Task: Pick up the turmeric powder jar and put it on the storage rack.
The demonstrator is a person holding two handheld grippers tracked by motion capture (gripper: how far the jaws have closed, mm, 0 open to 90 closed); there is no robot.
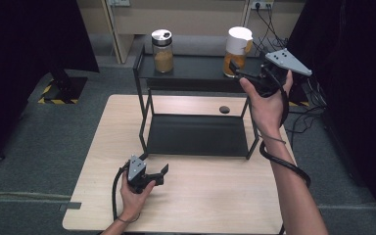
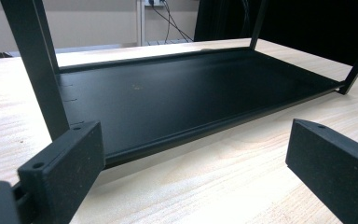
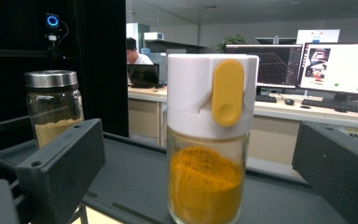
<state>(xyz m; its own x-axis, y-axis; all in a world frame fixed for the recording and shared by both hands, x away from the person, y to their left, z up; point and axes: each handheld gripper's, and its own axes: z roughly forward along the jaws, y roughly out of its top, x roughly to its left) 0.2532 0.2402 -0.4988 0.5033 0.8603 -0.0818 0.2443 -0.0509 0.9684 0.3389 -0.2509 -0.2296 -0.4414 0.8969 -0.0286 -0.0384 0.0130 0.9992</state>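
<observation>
Between the right gripper's (image 3: 198,163) spread jaws stood the white-capped jar (image 3: 209,140), not yet pinched, on the right end of the black rack's (image 1: 196,68) top shelf. That right hand (image 1: 267,105) was raised to shelf height, forearm reaching up from the table's near edge. Glass below, the jar held orange-yellow powder under a white cap with a yellow tab. Low on the table (image 1: 200,196), the left gripper (image 2: 193,154) lay spread too, facing the bottom shelf. A steel-lidded jar (image 1: 162,51) stood at the top shelf's left.

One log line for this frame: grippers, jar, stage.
right gripper: open, fingers either side of white-capped spice jar on rack top shelf | left gripper: open, resting on table | stage: pre-grasp
</observation>
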